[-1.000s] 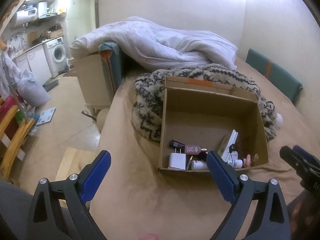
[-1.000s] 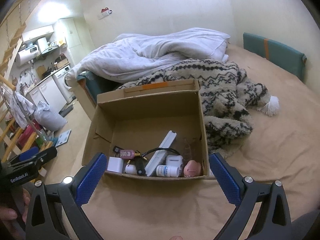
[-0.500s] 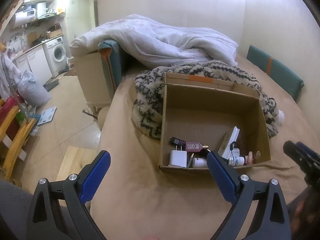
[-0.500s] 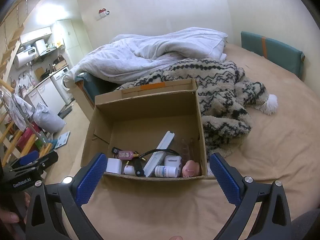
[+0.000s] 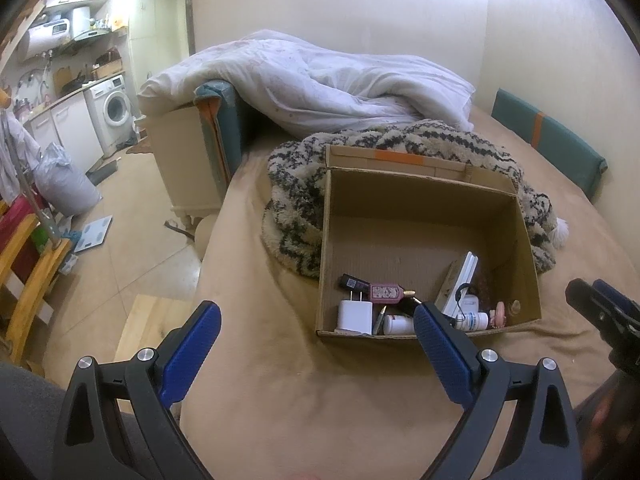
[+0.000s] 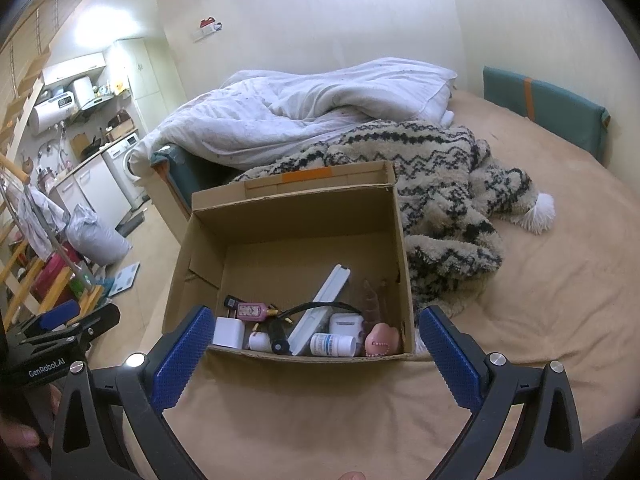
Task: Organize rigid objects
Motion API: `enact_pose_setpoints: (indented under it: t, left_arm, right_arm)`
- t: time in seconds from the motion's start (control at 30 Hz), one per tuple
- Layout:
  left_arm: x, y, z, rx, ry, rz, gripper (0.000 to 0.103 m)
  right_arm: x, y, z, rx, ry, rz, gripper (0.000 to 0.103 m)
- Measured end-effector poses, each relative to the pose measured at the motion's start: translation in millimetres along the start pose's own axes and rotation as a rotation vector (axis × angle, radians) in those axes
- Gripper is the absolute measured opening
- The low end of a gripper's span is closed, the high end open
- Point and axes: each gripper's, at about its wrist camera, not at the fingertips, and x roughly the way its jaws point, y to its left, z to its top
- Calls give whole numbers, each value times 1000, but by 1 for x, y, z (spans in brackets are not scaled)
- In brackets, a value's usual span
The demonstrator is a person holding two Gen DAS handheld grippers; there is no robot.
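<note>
An open cardboard box (image 6: 294, 216) is sitting on a bed w/ a tan sheet (image 6: 540, 300), its far flap carrying a strip of orange tape (image 6: 307, 175). All the small rigid items are lying bunched along the box's near wall: a white USB charger block (image 6: 229, 332) at the left, a pink patterned bottle w/ a gold tip (image 6: 251, 310) just behind it, a black cylinder (image 6: 279, 337), a long white flat case (image 6: 320, 304) leaning diagonally, a white earbud-type case (image 6: 346, 323), a white pill bottle (image 6: 333, 345) on its side w/ blue print too small to read, and a pink rounded object (image 6: 383, 341) in the right corner. The left gripper (image 5: 316, 330) is hovering over the sheet in front of the box, blue pads spread wide apart, nothing between them. The right gripper (image 6: 314, 334) is hanging before the box's near edge, likewise released and gripping nothing. In the right wrist view the left tool's black body is showing white lettering (image 6: 46, 362) reading "GenRobot.AI". Behind the box a zigzag-patterned fleece blanket (image 6: 444, 184) and a white duvet (image 6: 304, 108) are lying heaped. Off the bed's left side a washing machine (image 5: 114, 110) is standing in a kitchen area.
</note>
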Motion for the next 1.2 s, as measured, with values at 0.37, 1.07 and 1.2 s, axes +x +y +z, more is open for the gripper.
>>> enact_pose_setpoints:
  t: [0.37, 1.07, 1.2]
  left_arm:
    - [2, -4, 0, -2, 8, -1, 97]
    - [2, -5, 1, 3, 3, -5, 97]
    - [2, -4, 2, 3, 3, -6, 97]
  right_arm:
    - [0, 0, 0, 1, 1, 1, 103]
    - [-2, 4, 1, -11, -6, 17, 103]
    - [0, 4, 1, -14, 2, 12, 103]
